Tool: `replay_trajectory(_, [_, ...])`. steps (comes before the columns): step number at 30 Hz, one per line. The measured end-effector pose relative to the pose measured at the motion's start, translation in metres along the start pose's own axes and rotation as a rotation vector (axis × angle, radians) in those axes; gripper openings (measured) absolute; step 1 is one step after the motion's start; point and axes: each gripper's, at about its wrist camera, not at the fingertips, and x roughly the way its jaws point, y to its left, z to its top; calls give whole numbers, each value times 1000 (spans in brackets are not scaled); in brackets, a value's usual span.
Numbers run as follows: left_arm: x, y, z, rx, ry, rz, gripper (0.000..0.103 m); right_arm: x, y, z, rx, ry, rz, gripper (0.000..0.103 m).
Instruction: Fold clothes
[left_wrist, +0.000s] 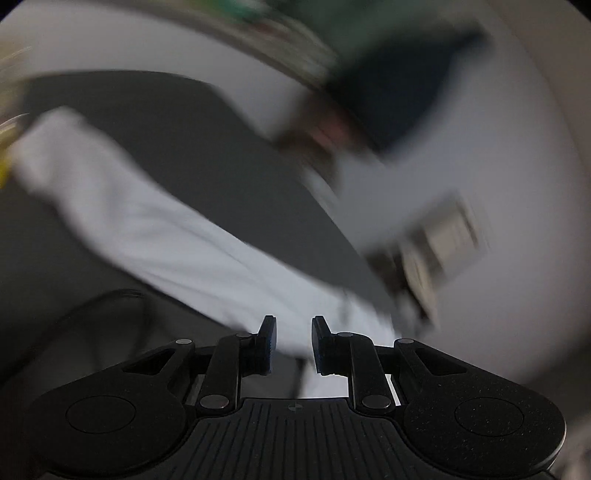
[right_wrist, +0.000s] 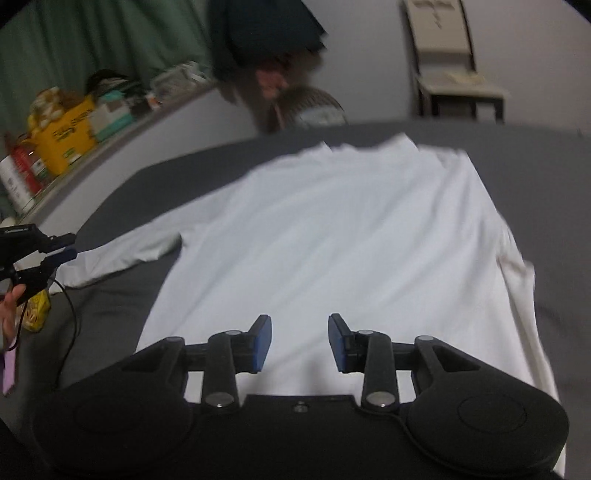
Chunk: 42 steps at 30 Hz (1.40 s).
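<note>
- Right claw (right_wrist: 300, 341) hovers low over the near hem of the white long-sleeved cotton shirt (right_wrist: 332, 240), its blue-padded jaws parted wide with nothing between them
- Left claw (right_wrist: 61, 248), seen at the left edge of the right wrist view, sits at the cuff of the shirt's outstretched sleeve (right_wrist: 122, 254); whether its jaws have pinched the cuff I cannot tell from there
- In the left wrist view the jaws stand partly apart with white cloth showing in the gap, but the frame is smeared, so a grip is uncertain
- Shirt lies spread flat on the dark grey fabric-covered table (right_wrist: 535, 155), body toward the middle, one sleeve reaching left, the other apparently tucked along the right edge
- Thin black cable (right_wrist: 70, 306) trails across the table just beside the cuff
- Risks, as I judge them: a shallow pinch on the cuff could slip as the sleeve is carried over, leaving it crumpled
- The cable could snag the cuff or be dragged into the fold
- Pulling the sleeve with the hem unpinned could skew the whole shirt on the smooth cover
</note>
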Motion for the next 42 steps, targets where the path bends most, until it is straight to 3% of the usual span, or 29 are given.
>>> replay_trajectory(1, [-2,8,3,-33,-25,35,19,-8,1,-1,-8,-4,22,36])
replay_trajectory(2, [-5,14,4,-65,-52,68,26,-11,3,-2,-14,-7,43,36])
replay_trajectory(3, [-7,20,4,-98,-80,101,62,-7,6,-3,-14,-6,64,36])
replay_trajectory(4, [-9,28,2,-171,-110,114,87,-6,8,-6,-20,-5,83,36])
replay_trajectory(5, [-11,36,-1,-248,-139,125,103,-6,13,-8,-38,-6,100,36])
replay_trajectory(8, [-9,44,-16,-338,-165,147,103,-13,43,-13,-184,-37,128,36])
replay_trajectory(10, [-9,47,-14,-334,-204,194,103,-17,65,-11,-278,-62,132,37])
replay_trajectory(14, [-5,80,-3,-506,-314,154,103,-28,83,-11,-268,-84,219,40])
replay_trajectory(17, [2,96,-6,-638,-355,211,103,-34,88,-20,-256,-90,245,42])
replay_trajectory(19, [7,102,-7,-650,-396,228,103,-38,89,-26,-263,-86,250,42])
replay_trajectory(22, [11,105,-3,-629,-455,231,94,-41,88,-31,-274,-78,263,43])
replay_trajectory(24, [17,107,1,-620,-463,232,64,-38,88,-32,-275,-72,270,44])
replay_trajectory(29, [32,120,7,-613,-471,222,34,-31,84,-29,-253,-67,288,44])
replay_trajectory(31, [37,122,10,-585,-480,219,19,-33,80,-27,-230,-73,297,44])
replay_trajectory(32, [39,123,11,-568,-481,210,4,-35,78,-26,-221,-78,296,44])
replay_trajectory(34, [40,120,13,-509,-498,182,2,-39,73,-25,-206,-89,290,44])
replay_trajectory(38, [42,79,21,-295,-522,86,2,-49,61,-19,-157,-126,263,44])
replay_trajectory(42, [40,1,12,40,-473,-114,2,-60,41,-7,-70,-174,206,45])
